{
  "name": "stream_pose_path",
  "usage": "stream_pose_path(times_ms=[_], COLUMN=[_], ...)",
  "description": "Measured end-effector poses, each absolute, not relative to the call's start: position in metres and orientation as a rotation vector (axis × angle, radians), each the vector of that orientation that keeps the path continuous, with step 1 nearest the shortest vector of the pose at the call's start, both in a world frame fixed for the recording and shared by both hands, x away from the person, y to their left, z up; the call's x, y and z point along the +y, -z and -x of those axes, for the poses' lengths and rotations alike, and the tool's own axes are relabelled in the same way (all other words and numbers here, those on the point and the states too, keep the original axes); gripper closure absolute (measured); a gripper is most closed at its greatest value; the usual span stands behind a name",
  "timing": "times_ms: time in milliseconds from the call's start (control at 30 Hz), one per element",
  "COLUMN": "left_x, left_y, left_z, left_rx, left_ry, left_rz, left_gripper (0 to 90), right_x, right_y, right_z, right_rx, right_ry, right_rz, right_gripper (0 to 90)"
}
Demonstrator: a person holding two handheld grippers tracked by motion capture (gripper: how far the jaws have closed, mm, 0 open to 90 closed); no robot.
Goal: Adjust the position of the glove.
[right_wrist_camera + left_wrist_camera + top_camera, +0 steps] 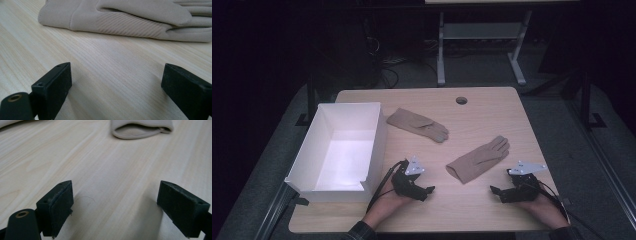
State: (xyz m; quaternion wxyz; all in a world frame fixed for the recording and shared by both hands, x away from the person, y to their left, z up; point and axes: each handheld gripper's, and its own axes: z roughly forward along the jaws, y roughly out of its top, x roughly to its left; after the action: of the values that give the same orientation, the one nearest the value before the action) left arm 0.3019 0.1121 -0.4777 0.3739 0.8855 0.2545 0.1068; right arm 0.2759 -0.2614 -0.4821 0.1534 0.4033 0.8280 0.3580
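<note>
Nearest the person, the left claw (428, 190) and the right claw (495, 191) are rested on the worktop (492, 107), each with its jaws spread wide and nothing between them. The landmark taken here is the near glove (478, 160), which lies flat between the two claws and just beyond them, cuff toward the person; its open cuff (142, 130) is faced by the left claw. Beyond it and to its left, the far glove (417, 123) is laid beside the white box (339, 150). An approach is judged to be in hand, with no grasp made. Next, one claw would have to be brought over the cuff edge and closed on the fabric.
</note>
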Motion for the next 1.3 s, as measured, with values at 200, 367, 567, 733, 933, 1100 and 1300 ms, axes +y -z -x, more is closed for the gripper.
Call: stream_pose_path(times_ms=[200, 367, 567, 733, 933, 1100, 1300], left_x=[0.116, 0.120, 0.120, 0.120, 0.119, 0.118, 0.118], left_y=[0.477, 0.477, 0.477, 0.478, 0.478, 0.478, 0.478], left_z=[-0.297, -0.296, -0.296, -0.295, -0.295, -0.295, -0.295], left_rx=[0.593, 0.601, 0.598, 0.605, 0.614, 0.622, 0.621], left_ry=[-0.246, -0.257, -0.263, -0.255, -0.254, -0.257, -0.256], left_rz=[-2.283, -2.281, -2.280, -2.276, -2.270, -2.263, -2.265], left_gripper=[13.0, 12.8, 12.8, 12.7, 12.6, 12.5, 12.4], right_x=[-0.260, -0.258, -0.257, -0.253, -0.248, -0.244, -0.239], right_y=[0.481, 0.476, 0.469, 0.463, 0.457, 0.453, 0.451], right_z=[-0.277, -0.278, -0.279, -0.283, -0.285, -0.290, -0.294], right_rx=[2.385, 2.409, 2.407, 2.404, 2.403, 2.417, 2.438], right_ry=[-1.009, -0.983, -0.998, -1.041, -1.088, -1.113, -1.144], right_rz=[-1.171, -1.164, -1.146, -1.169, -1.155, -1.140, -1.115], right_gripper=[9.6, 19.8, 37.2, 56.3, 71.6, 85.2, 90.0])
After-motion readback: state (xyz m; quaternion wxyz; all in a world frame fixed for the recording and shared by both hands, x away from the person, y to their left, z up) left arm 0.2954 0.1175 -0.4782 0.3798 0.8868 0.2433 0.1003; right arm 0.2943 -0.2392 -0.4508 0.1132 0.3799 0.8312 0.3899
